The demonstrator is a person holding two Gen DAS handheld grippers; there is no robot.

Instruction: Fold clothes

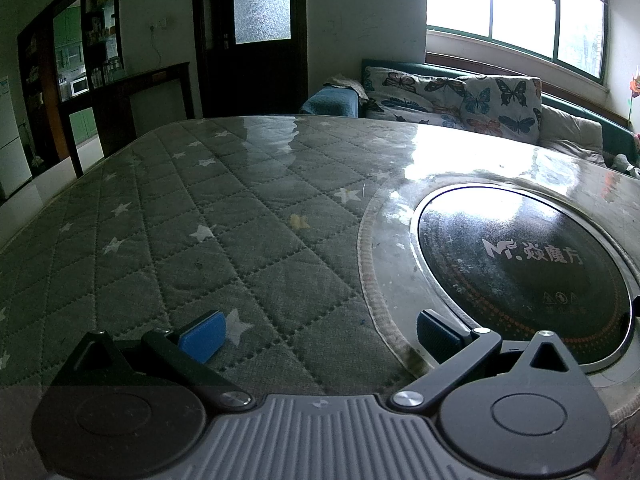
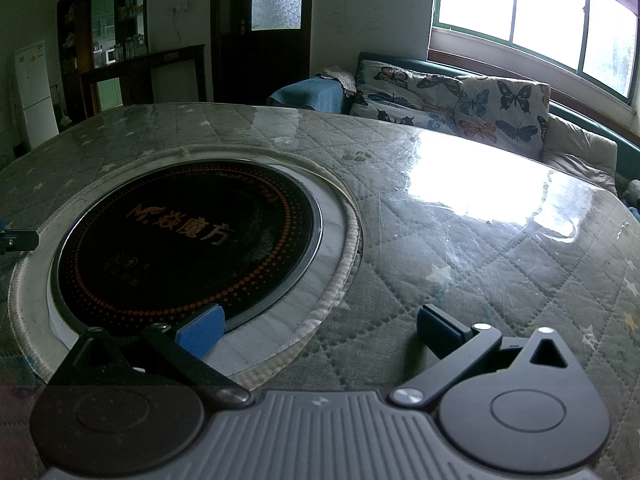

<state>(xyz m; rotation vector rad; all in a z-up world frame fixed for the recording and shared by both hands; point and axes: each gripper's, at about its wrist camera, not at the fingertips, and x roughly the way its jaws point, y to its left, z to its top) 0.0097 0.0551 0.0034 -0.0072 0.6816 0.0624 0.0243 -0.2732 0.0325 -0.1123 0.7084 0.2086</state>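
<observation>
I hold my left claw point(image 1: 320, 334) and right claw point(image 2: 320, 330) spread wide, holding nothing, over the grey quilted star-patterned counter point(image 1: 224, 216) beside the round black cooktop point(image 2: 188, 240).

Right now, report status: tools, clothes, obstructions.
Left tool open, empty. Right tool open, empty. No clothes in view. Round cooktop set into quilted table between tools.

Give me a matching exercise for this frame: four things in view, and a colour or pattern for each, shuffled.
Things:
1. table cover
2. cooktop
3. cushions
4. fridge

Descriptions:
A. butterfly print
B. white
C. grey quilting with pale stars
D. black disc with an orange dotted ring

Pairs: 1-C, 2-D, 3-A, 4-B
</observation>
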